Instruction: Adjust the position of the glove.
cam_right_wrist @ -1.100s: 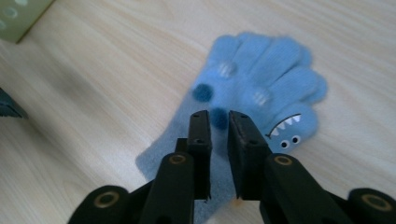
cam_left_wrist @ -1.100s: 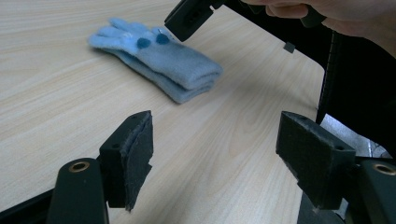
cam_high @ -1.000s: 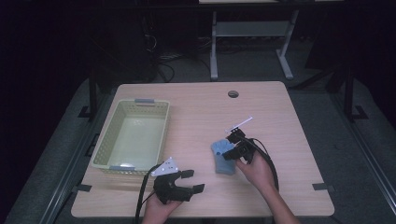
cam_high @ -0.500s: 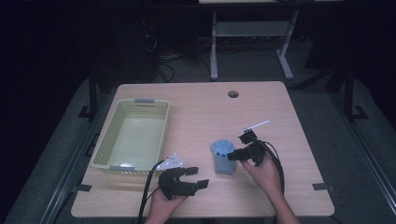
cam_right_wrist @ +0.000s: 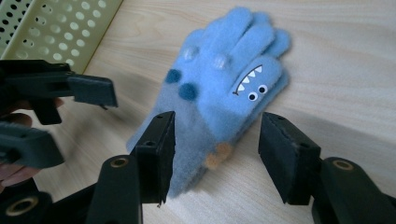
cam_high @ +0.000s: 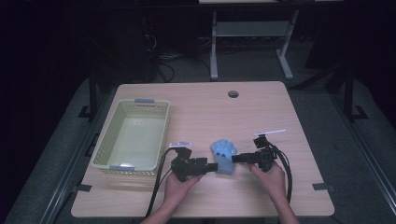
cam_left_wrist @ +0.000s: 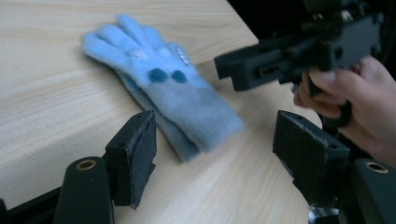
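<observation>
A blue glove (cam_high: 224, 155) with a toothy face and dark spots lies flat on the desk (cam_high: 261, 107), near its front edge and to the right of the pale green basket (cam_high: 132, 135). It lies between the two claws, which point at each other from either side.

The right claw (cam_right_wrist: 215, 156) stands partly open, its jaws having just been opening. The cuff end of the glove lies between its pads (cam_right_wrist: 161, 151), but they do not press on it, with clear gaps on both sides.

The left claw (cam_left_wrist: 217, 154) is spread wide, though its jaws have just been closing a little. It holds nothing; the cuff of the glove lies just ahead of its pads (cam_left_wrist: 140, 149) and near the left one, not touching as far as can be seen. In the high view, its tips (cam_high: 211, 167) sit just beside the glove's lower left edge.
</observation>
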Demonstrator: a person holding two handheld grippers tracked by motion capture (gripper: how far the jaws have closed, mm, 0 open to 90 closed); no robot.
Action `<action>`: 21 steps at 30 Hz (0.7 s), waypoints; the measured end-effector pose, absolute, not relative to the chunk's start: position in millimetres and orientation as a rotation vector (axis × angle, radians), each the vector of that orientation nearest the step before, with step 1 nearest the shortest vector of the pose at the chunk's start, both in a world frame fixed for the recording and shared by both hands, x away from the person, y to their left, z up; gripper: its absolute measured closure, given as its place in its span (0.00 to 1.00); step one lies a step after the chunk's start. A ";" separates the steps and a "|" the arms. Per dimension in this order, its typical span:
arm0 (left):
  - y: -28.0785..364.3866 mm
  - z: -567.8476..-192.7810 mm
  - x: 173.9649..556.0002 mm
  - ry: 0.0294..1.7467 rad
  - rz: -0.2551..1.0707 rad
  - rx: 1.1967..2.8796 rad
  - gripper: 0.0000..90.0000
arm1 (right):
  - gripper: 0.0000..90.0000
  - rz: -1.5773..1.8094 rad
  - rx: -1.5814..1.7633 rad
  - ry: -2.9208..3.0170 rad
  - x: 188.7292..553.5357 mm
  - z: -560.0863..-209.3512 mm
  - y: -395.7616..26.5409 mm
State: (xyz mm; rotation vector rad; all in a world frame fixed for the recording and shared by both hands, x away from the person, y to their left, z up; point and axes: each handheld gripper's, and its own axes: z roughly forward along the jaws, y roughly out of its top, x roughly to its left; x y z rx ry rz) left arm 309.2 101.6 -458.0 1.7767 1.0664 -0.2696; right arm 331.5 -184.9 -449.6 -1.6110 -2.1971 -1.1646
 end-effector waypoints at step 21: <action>91.7 -474.6 336.6 1.258 -0.450 1.706 0.48 | 0.59 -1.193 -1.609 -2.034 330.2 -468.7 -188.8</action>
